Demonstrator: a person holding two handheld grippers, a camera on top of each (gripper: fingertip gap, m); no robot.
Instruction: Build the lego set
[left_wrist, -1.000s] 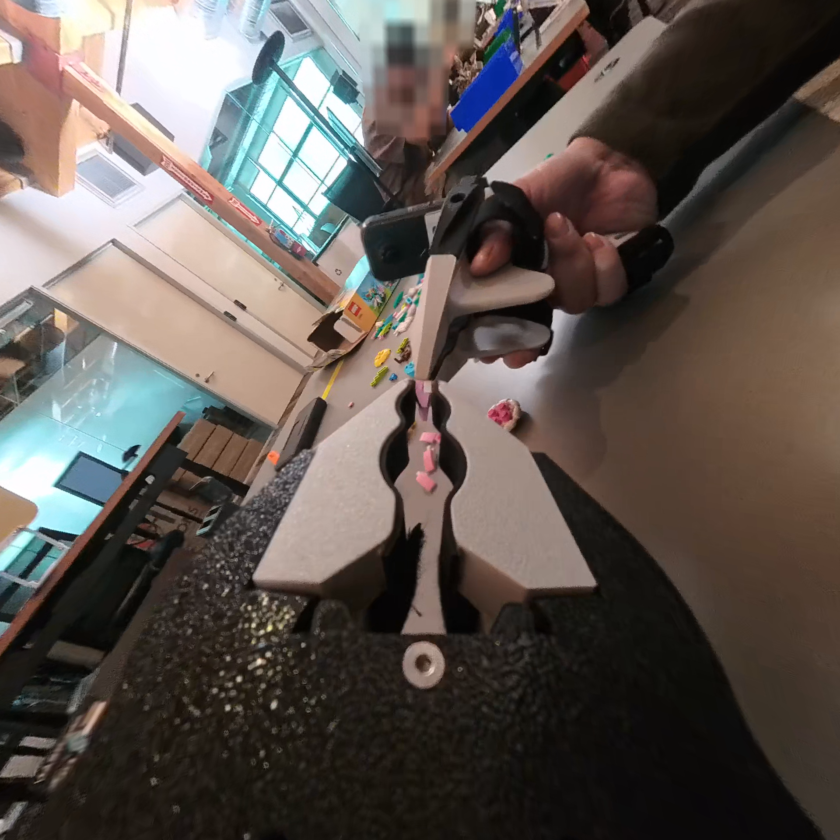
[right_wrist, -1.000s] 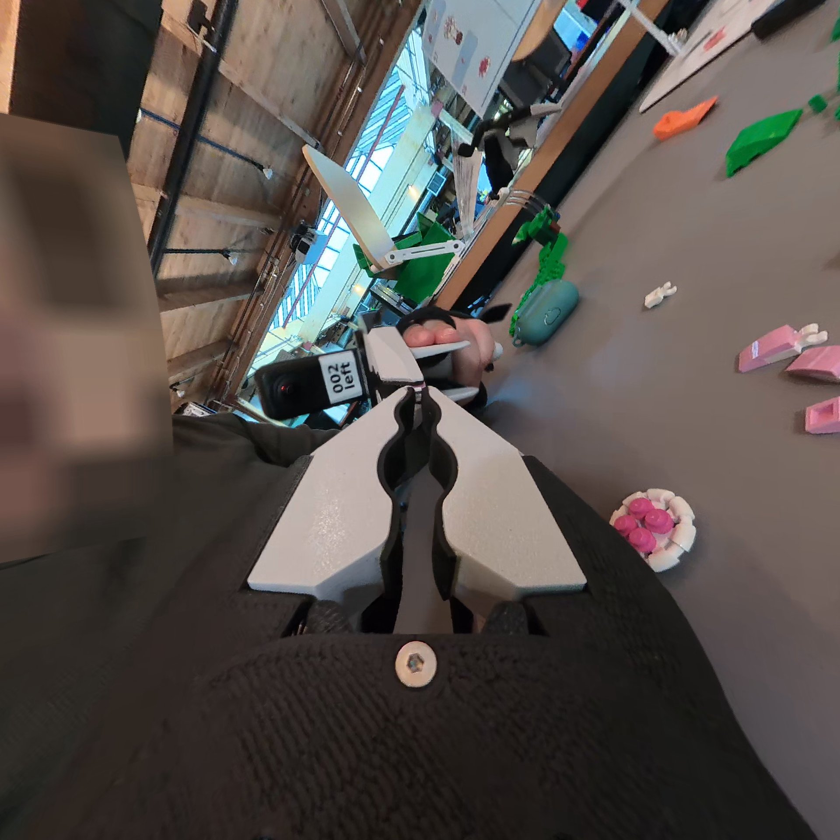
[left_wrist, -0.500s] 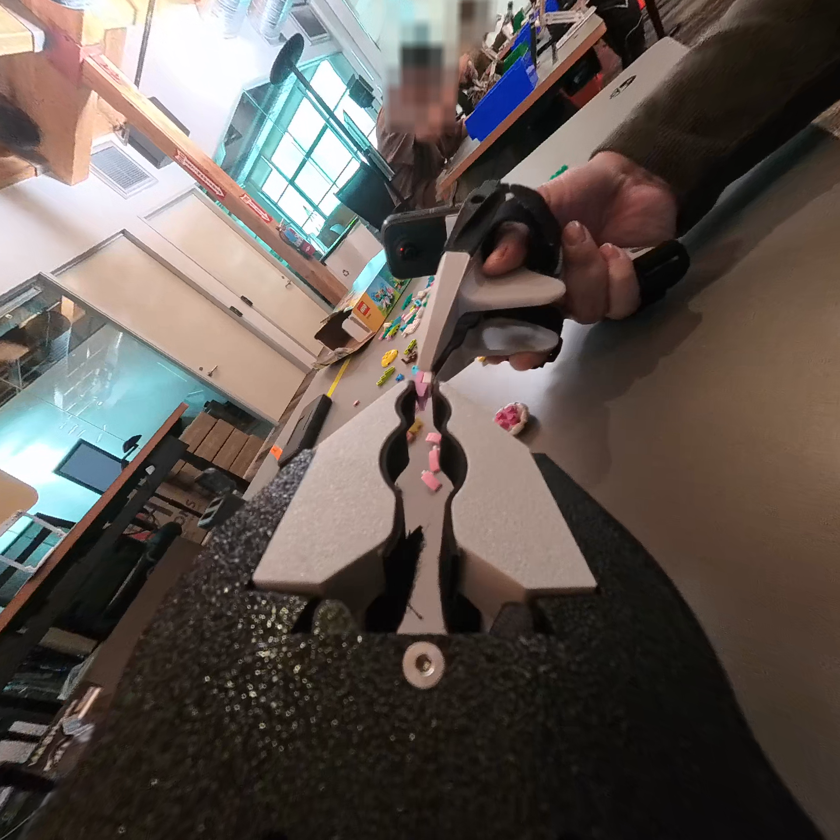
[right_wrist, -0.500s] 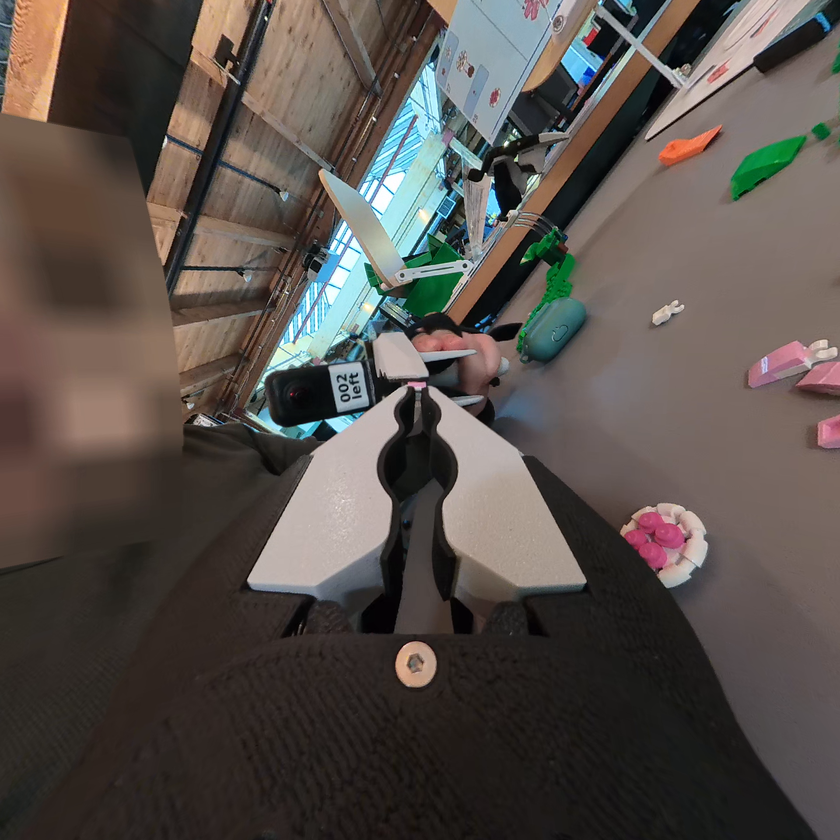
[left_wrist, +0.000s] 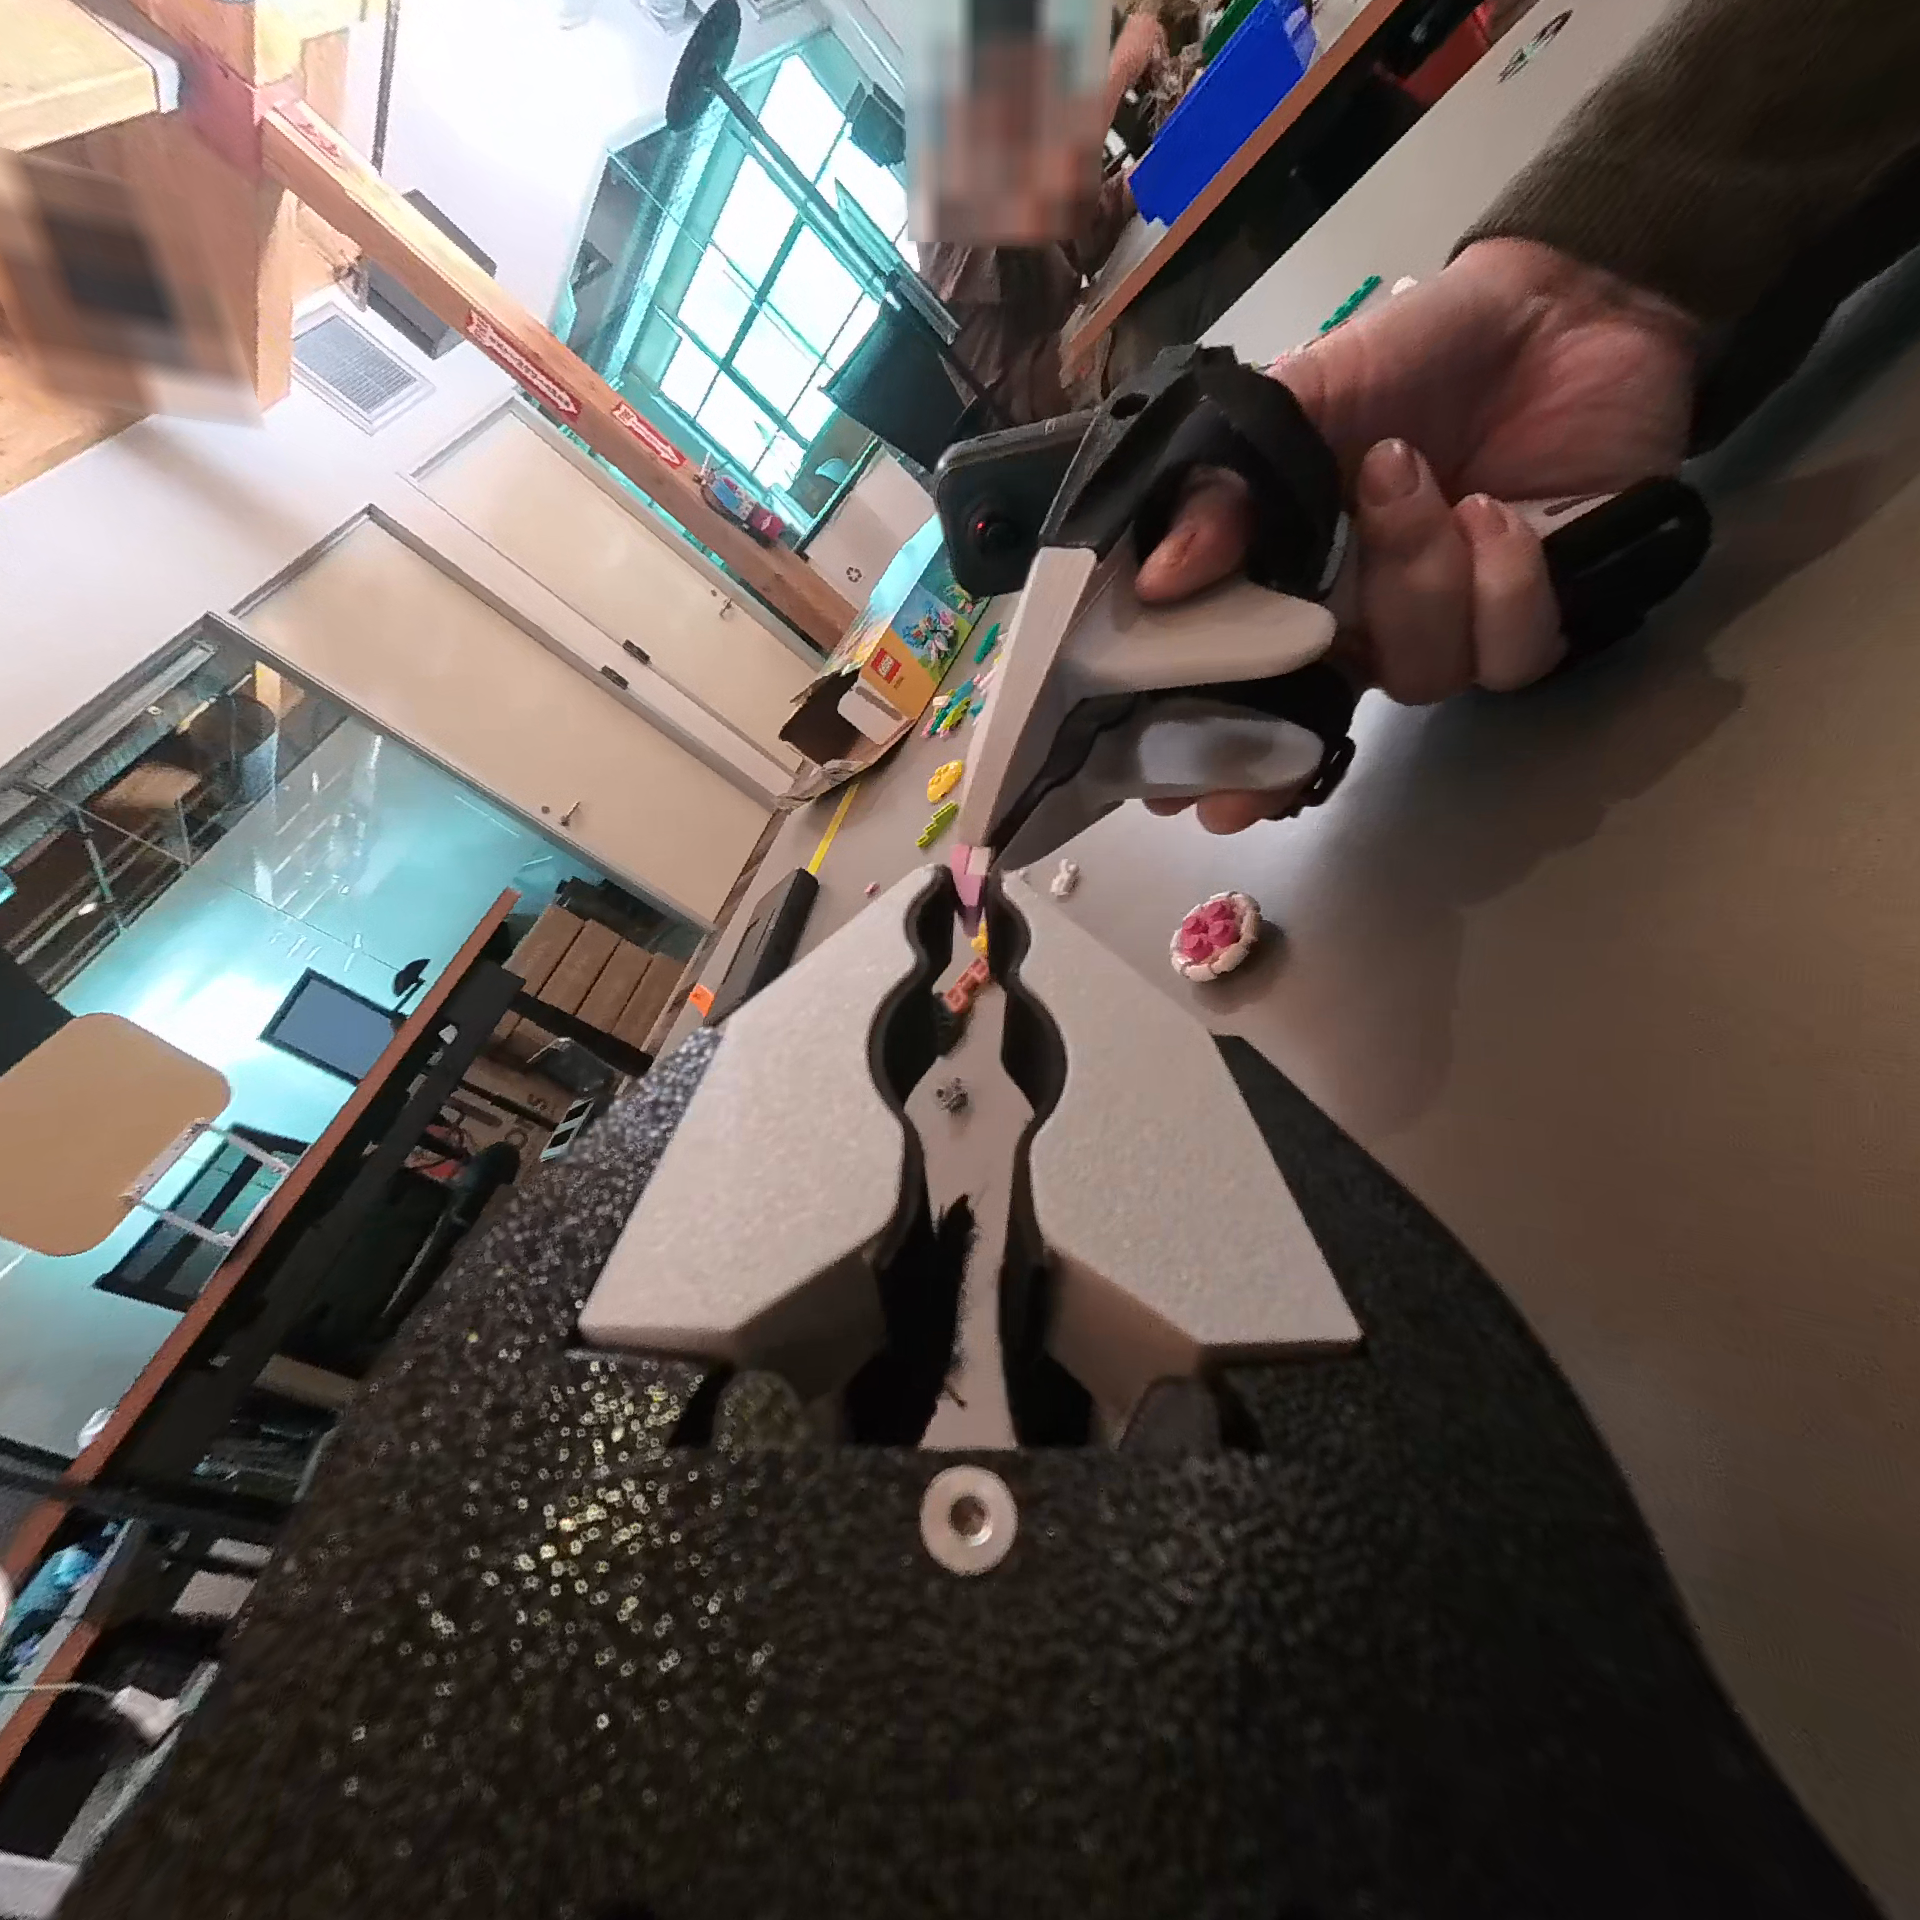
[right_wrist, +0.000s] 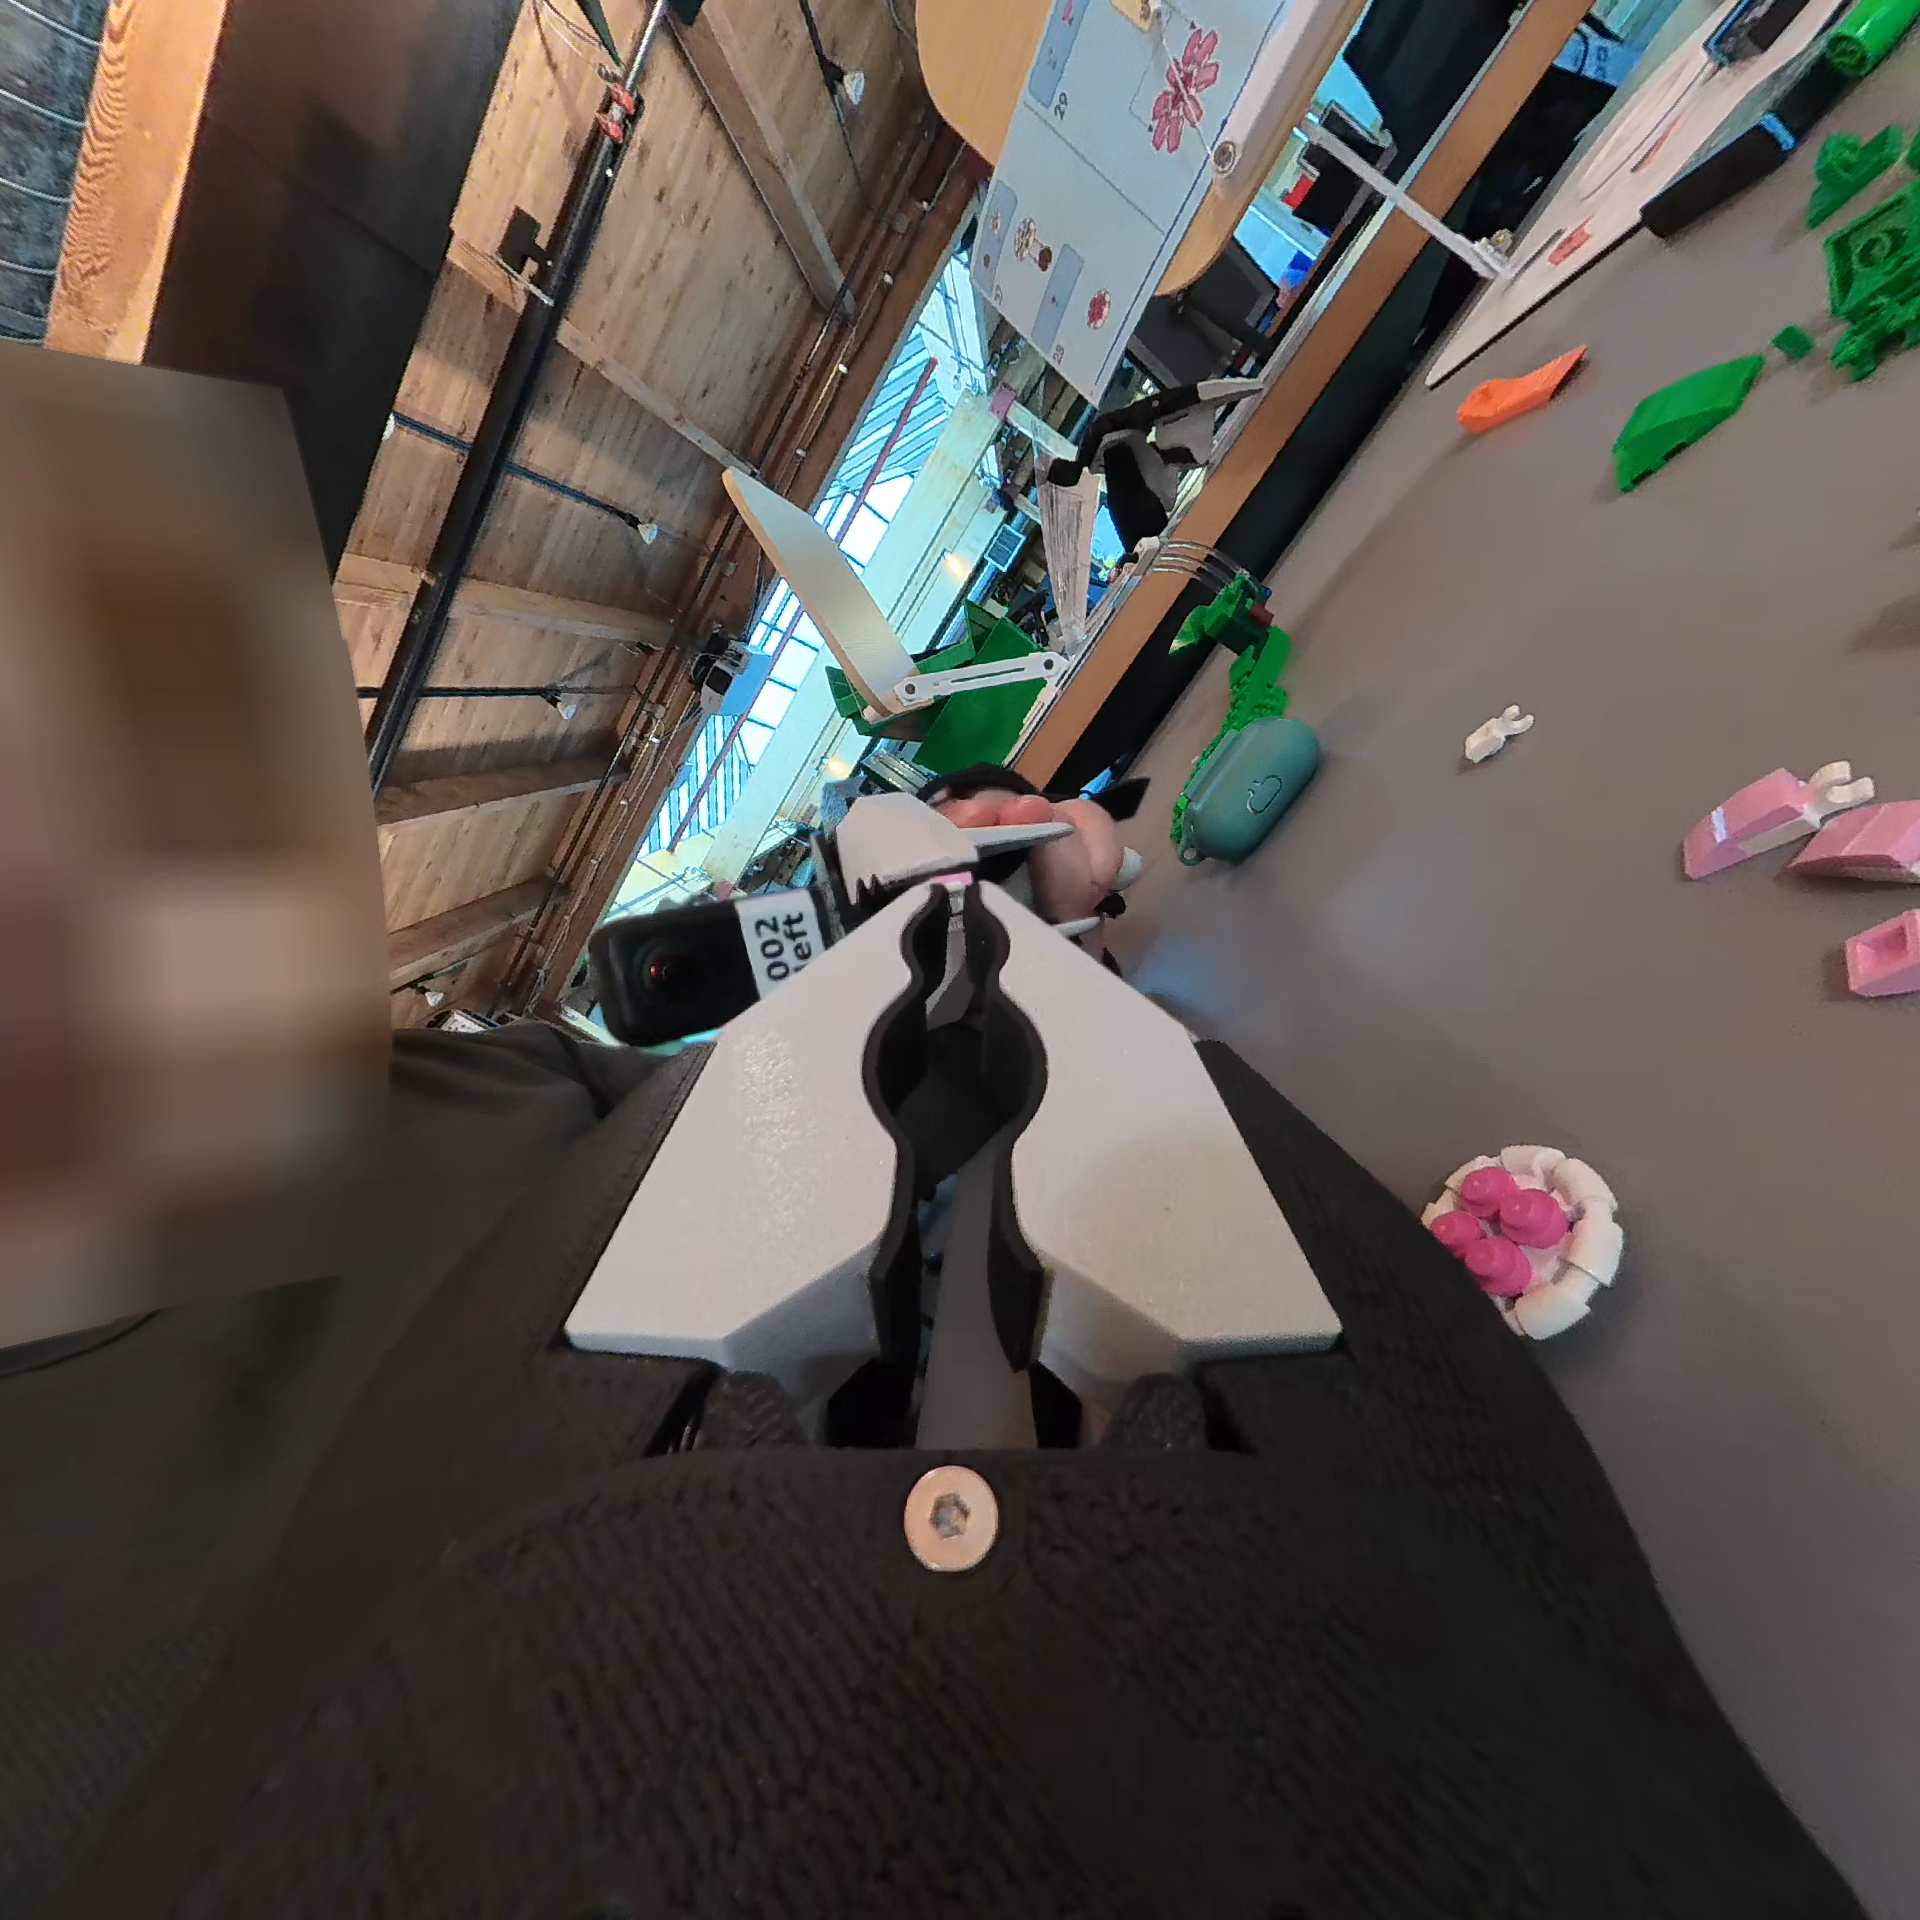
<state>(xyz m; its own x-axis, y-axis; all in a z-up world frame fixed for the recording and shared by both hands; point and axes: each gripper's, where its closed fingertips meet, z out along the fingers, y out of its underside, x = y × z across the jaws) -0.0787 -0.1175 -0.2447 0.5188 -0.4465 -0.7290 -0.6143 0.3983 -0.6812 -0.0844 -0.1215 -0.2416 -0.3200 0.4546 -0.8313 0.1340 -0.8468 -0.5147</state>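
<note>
My left gripper (left_wrist: 971, 896) is shut on a small pink lego piece (left_wrist: 970, 878), held above the grey table (left_wrist: 1558, 1039). My right gripper (left_wrist: 985, 833), held by a hand, meets it tip to tip from above and pinches the same pink piece. In the right wrist view my right gripper (right_wrist: 951, 909) shows a pink sliver (right_wrist: 954, 881) at its tips, with the left gripper (right_wrist: 940, 871) just beyond. A white round flower piece with magenta studs (right_wrist: 1522, 1236) lies on the table to the right; it also shows in the left wrist view (left_wrist: 1214, 933).
Loose pink pieces (right_wrist: 1756, 821) and a white clip (right_wrist: 1496, 732) lie to the right. A teal case (right_wrist: 1252, 790), green pieces (right_wrist: 1683, 416) and an orange piece (right_wrist: 1522, 387) lie farther off. A lego box (left_wrist: 914, 644) and coloured pieces (left_wrist: 943, 774) sit at the far end. My two grippers' fingertips are within a few centimetres of each other.
Both grippers stay tip to tip on the pink piece. The pair has shifted and tilted slightly, so the flower piece sits farther right in both views.
</note>
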